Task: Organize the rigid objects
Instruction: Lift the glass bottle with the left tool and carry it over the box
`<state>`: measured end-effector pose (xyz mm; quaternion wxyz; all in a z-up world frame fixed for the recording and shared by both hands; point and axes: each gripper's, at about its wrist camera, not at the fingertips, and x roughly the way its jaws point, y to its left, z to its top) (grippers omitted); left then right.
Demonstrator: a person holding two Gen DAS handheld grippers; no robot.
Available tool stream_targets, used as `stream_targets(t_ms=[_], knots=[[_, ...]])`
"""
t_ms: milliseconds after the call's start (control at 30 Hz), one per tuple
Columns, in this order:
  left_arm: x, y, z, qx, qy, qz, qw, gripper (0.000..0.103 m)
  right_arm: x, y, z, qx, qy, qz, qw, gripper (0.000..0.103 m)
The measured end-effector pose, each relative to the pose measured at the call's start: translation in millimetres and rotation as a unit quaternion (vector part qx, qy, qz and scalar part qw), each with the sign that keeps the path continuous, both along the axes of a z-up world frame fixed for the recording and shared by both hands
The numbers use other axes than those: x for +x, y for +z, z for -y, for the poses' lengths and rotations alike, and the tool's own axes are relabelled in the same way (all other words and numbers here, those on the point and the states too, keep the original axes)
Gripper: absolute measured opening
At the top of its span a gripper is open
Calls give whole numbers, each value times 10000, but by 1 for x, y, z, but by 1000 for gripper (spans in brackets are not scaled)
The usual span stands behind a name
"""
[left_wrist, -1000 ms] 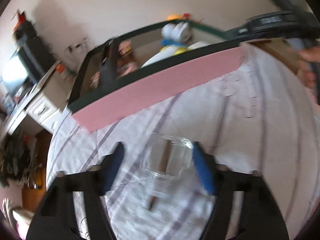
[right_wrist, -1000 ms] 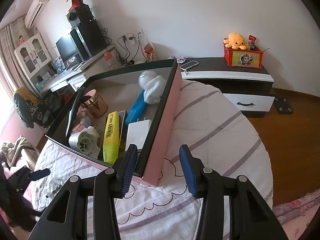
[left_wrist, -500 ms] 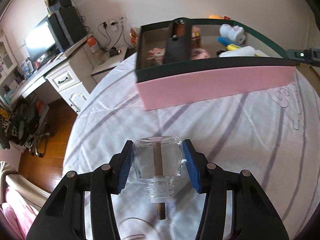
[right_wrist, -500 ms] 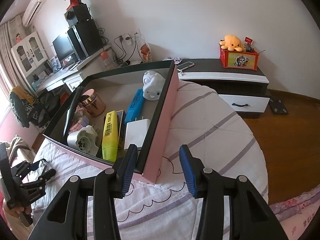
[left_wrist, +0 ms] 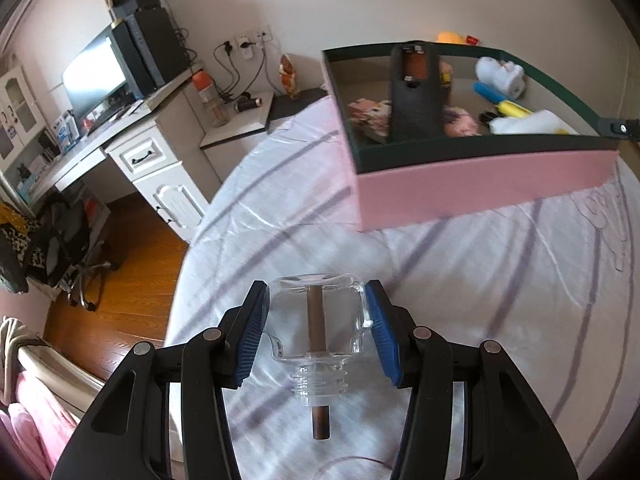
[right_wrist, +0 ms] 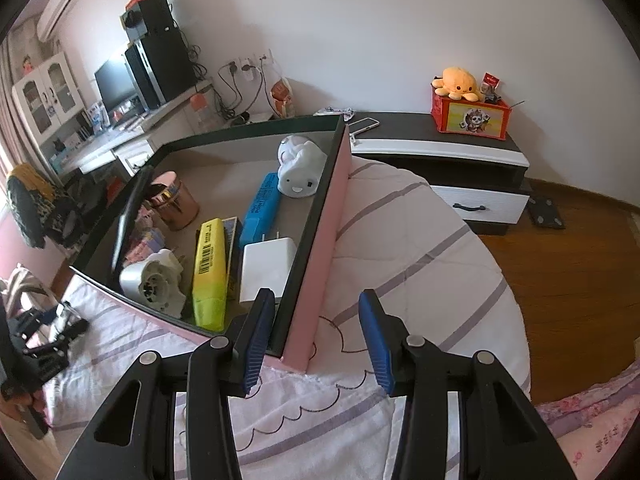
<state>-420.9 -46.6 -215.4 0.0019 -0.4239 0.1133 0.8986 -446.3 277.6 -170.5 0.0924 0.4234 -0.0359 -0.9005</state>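
A clear glass bottle [left_wrist: 340, 320] with a brown stick through its neck hangs over the bed, and my left gripper [left_wrist: 317, 334] is shut on its sides. A pink box with a dark green rim [left_wrist: 480, 192] lies ahead on the right and holds several items. In the right wrist view my right gripper [right_wrist: 316, 340] stands open, straddling the near corner of the pink box [right_wrist: 320, 248] without pressing it. My left gripper [right_wrist: 52, 332] shows small at the left edge of that view.
Inside the box are a white plush [right_wrist: 300, 168], a blue pack [right_wrist: 260, 208], a yellow pack [right_wrist: 210, 268], a white charger [right_wrist: 266, 268] and a copper cup [right_wrist: 176, 204]. The bed's edge [left_wrist: 180, 300] drops to a wooden floor. A desk [left_wrist: 132, 152] stands at left.
The left gripper has moved sideways with the bottle, so the box now sits farther off and to the right in its view. The right gripper has stayed at the box corner.
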Motion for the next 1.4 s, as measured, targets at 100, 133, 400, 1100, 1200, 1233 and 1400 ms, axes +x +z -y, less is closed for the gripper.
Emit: stream_targets(t_ms=[100, 133, 400, 1100, 1200, 1233, 1400], knots=[[-8, -2, 9, 11, 89, 24, 10000, 50, -6, -2, 5, 203, -71, 60, 9998, 45], [-12, -3, 13, 54, 103, 26, 9999, 50, -8, -3, 7, 279, -92, 82, 9995, 45], [-34, -5, 25, 178, 101, -6, 9998, 50, -24, -9, 16, 747, -214, 247, 9967, 43], [-56, 41, 28, 367, -80, -381, 9986, 50, -29, -9, 32, 1016, 19, 338, 9943, 13], [-56, 57, 27, 368, -117, -540, 9978, 50, -30, -9, 32, 1032, 19, 354, 9940, 13], [-56, 62, 27, 378, -135, -583, 9975, 50, -31, -9, 32, 1035, 21, 362, 9940, 13], [-52, 88, 18, 427, -254, -799, 9956, 50, -32, -9, 32, 1054, 23, 392, 9937, 13]])
